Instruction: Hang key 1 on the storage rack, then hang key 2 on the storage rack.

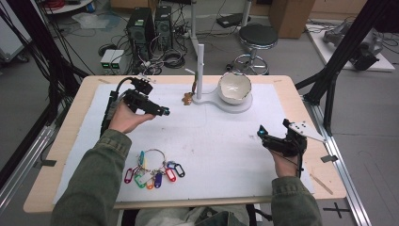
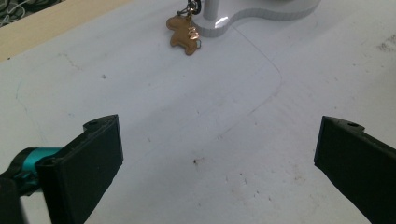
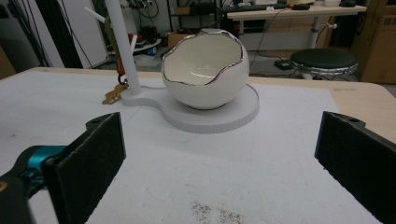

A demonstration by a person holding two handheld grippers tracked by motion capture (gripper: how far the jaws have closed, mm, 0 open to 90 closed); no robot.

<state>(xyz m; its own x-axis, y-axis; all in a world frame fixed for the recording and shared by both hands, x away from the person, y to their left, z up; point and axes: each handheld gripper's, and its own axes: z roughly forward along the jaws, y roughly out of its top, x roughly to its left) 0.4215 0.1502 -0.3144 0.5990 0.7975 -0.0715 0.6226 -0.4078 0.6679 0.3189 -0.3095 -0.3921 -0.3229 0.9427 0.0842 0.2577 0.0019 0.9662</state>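
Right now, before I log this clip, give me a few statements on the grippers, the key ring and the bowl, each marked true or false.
1. The left gripper has its jaws open over the bare mat. True.
2. The right gripper is shut on the key ring. False: it is open and holds nothing.
3. The key ring lies on the mat near the person's left sleeve. True.
4. The egg-shaped bowl lies tipped over on the mat. False: it sits upright on the white stand.
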